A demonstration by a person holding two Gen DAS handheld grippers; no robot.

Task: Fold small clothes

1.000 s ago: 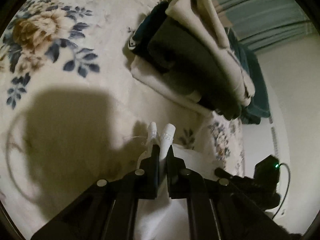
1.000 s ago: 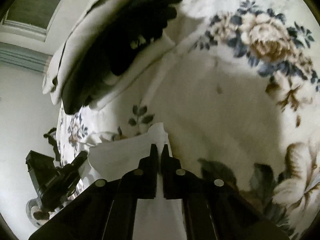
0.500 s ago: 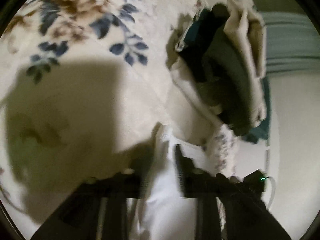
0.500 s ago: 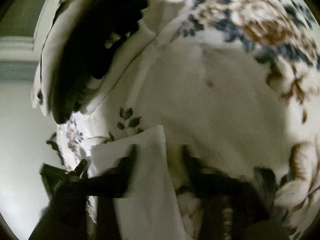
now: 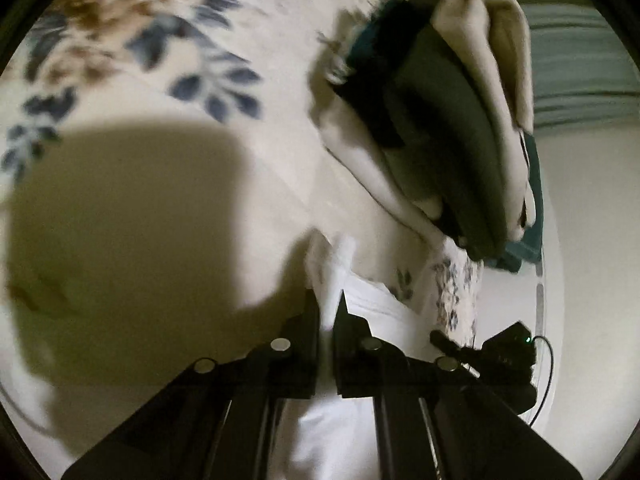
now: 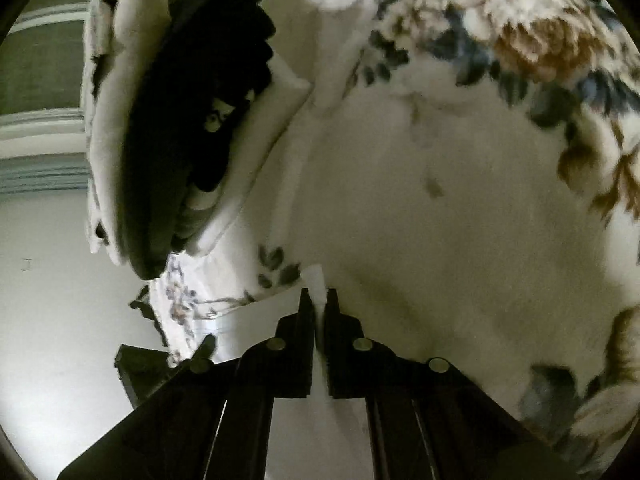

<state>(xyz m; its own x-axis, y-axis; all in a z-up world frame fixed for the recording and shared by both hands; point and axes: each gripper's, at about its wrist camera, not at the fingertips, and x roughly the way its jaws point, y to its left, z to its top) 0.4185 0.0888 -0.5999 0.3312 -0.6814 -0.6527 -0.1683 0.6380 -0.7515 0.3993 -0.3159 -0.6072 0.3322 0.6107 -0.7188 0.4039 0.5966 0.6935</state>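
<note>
A small white garment (image 5: 372, 312) hangs between my two grippers above the floral bedspread (image 5: 224, 80). My left gripper (image 5: 327, 298) is shut on a bunched edge of it, which sticks out past the fingertips. My right gripper (image 6: 319, 296) is shut on another thin edge of the white garment (image 6: 316, 280), with only a small tip showing between the jaws. The right gripper's black body shows low right in the left wrist view (image 5: 504, 352).
A stack of folded clothes (image 5: 448, 120), beige, dark grey and teal, lies on the bed near its edge; it also shows in the right wrist view (image 6: 168, 120). Beyond the bed edge are a pale wall and curtains (image 5: 580, 72).
Half a second ago both grippers looked open around the white cloth; now both are shut on it again. The views have shifted toward the folded stack.
</note>
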